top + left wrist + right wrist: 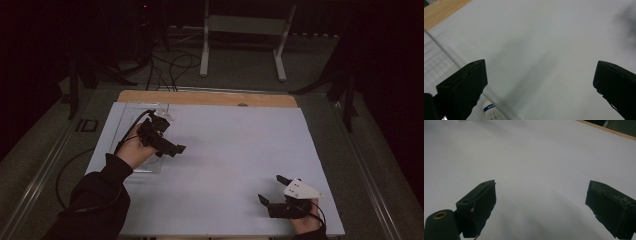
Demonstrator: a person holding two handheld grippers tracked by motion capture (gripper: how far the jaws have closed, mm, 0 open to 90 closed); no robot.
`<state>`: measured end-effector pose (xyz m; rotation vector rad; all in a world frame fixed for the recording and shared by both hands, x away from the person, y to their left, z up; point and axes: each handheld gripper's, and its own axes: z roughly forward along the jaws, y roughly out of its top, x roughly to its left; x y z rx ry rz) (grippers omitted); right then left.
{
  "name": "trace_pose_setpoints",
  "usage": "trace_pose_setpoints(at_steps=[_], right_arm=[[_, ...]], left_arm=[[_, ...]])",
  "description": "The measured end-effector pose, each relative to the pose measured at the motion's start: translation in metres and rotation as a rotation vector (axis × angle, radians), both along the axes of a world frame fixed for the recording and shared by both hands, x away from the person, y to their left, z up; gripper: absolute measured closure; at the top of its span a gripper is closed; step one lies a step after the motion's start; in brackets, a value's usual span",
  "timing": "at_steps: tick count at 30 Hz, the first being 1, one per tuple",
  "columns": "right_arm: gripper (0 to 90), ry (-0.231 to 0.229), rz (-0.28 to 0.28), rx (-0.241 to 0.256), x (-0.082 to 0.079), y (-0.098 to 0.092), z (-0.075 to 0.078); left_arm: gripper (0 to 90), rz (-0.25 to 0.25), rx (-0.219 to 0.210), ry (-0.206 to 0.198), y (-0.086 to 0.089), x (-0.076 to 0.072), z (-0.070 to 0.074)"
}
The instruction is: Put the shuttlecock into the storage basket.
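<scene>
Presently, at the far-left corner of the white bench top (225, 150), a clear shallow tray (127, 112) lies flat; the left gripper (172, 148) hovers over the tray's right edge, jaws spread wide and holding nothing; in the left gripper view a white shuttlecock (491, 112) with a blue band sits inside the tray, just below the near jaw; well apart, near the bench's near-right corner, the right gripper (271, 188) rests low, jaws likewise apart and empty.
</scene>
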<state>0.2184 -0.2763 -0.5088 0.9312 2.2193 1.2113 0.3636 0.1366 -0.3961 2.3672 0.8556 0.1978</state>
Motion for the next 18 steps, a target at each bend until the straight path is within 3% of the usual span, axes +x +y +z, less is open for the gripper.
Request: trace_pose_setpoints(at_steps=[3,9,18], right_arm=[[9.5,0.0,-0.001,0.0,0.0,0.0,0.0],[9.6,-0.006,-0.001,0.0,0.0,0.0,0.001],[9.6,-0.004,-0.003,0.001,-0.001,-0.001,0.001]], left_arm=[[0.1,-0.022,-0.037,0.013,-0.005,-0.002,-0.001],[0.1,-0.068,-0.051,0.018,-0.014,-0.006,-0.002],[0.1,-0.098,-0.067,0.032,-0.025,-0.011,-0.004]])
